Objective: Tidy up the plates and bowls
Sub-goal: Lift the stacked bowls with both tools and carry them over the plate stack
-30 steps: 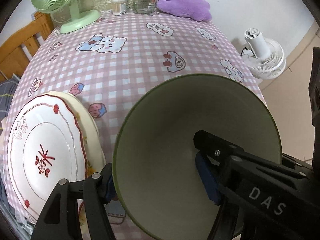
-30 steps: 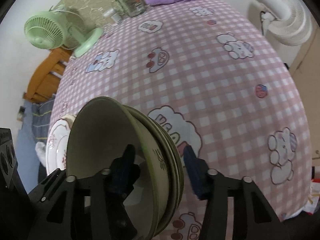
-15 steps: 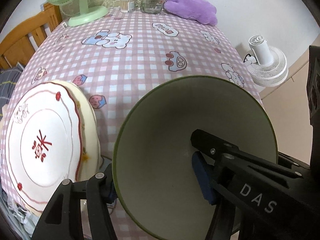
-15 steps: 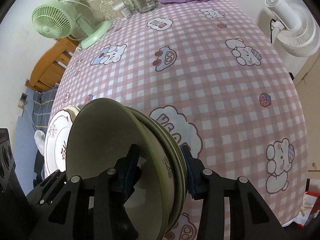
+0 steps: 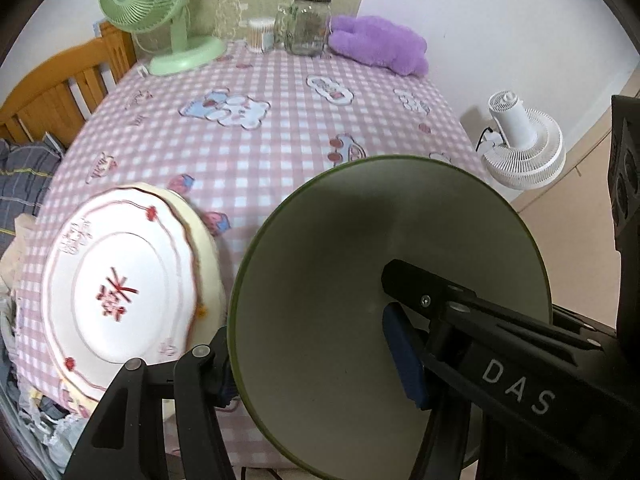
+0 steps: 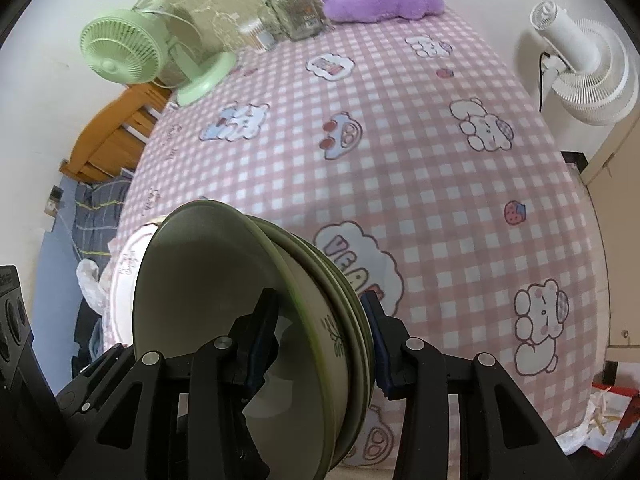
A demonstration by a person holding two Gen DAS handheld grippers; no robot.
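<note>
A stack of green bowls (image 5: 360,280) is held up above the near edge of the table. My left gripper (image 5: 316,360) is shut on its left rim, one blue pad inside the top bowl, the other outside. My right gripper (image 6: 320,340) is shut on the stack's (image 6: 224,300) right rim, clamping several nested bowls. A white plate with red marks (image 5: 116,284) lies on a cream plate (image 5: 206,256) at the table's near left; it also shows behind the bowls in the right wrist view (image 6: 124,268).
The pink checked tablecloth (image 5: 280,128) covers the table. At the back stand a green fan (image 5: 160,12), a cotton-swab box (image 5: 260,34), glass jars (image 5: 310,24) and a purple plush (image 5: 380,44). A white fan (image 5: 520,140) stands off the right edge.
Both grippers have risen and pulled back with the bowl stack. The right gripper's jaws have closed onto the stack's rim. The plates have not moved.
</note>
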